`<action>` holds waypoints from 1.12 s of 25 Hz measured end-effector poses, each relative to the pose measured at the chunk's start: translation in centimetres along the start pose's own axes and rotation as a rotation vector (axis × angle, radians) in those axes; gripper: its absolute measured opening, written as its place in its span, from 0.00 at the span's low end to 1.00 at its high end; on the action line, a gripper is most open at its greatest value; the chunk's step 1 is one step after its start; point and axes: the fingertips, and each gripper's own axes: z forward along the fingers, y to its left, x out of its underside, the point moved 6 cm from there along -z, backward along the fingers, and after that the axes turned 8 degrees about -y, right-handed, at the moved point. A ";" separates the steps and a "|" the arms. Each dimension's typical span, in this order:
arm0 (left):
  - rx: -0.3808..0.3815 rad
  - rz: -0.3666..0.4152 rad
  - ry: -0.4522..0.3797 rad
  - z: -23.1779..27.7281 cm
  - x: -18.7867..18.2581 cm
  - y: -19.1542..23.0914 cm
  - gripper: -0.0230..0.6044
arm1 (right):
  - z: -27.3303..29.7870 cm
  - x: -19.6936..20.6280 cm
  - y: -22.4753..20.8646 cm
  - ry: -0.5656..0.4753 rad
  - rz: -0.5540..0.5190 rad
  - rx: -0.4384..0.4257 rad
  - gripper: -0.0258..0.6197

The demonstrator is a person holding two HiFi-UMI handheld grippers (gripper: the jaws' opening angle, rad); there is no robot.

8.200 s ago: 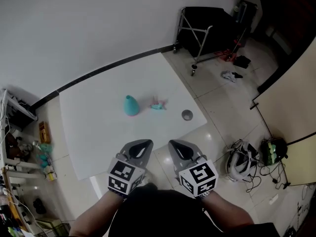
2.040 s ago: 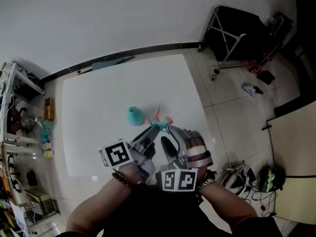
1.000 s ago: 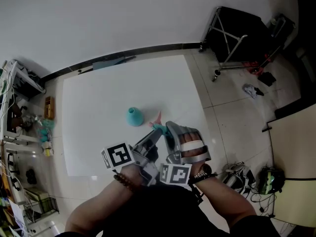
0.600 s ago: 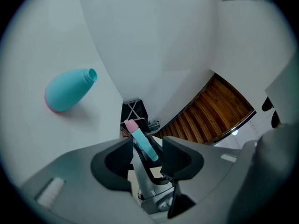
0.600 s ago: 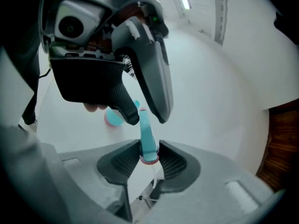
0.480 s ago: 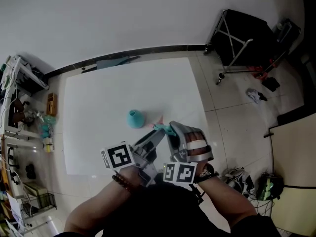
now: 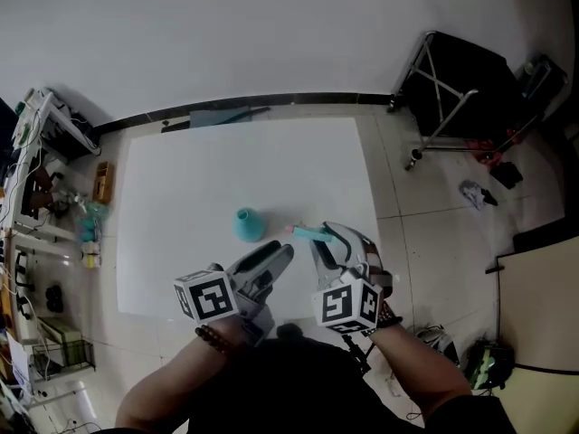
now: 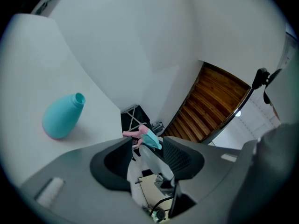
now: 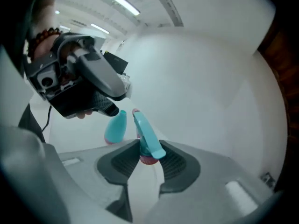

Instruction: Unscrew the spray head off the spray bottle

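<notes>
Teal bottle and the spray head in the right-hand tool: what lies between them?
Nothing: in the head view only bare white table separates the teal bottle from the spray head clamped in the right gripper.

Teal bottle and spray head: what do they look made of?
Teal bottle: likely plastic, matte to satin; even colour, soft shading, no sharp glints. Spray head: moulded plastic too by its look, teal body with pink parts, smooth sheen. Neither is certain.

This looks like a plain workroom or makeshift lab, not a home. A large white square table (image 7: 181, 179) stands on glossy pale floor tiles (image 7: 425, 215) against a bare white wall (image 7: 271, 34). Left of the table is an open shelf rack (image 7: 36, 152) crammed with bottles and boxes. Right of the table stands a black metal-framed trolley on castors (image 7: 466, 89).
</notes>
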 end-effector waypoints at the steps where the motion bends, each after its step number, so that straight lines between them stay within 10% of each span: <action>1: -0.009 0.024 -0.003 -0.1 -0.1 0.1 0.37 | 0.0 0.1 -0.5 -0.010 0.057 -0.014 0.22; 11: -0.165 0.337 0.028 -2.8 -1.2 2.2 0.39 | 0.7 -0.3 -4.5 -0.146 0.623 -0.164 0.22; 28: -0.356 0.862 0.297 -2.9 -3.0 10.4 0.61 | 2.8 -8.0 -6.5 -0.357 0.935 -0.281 0.22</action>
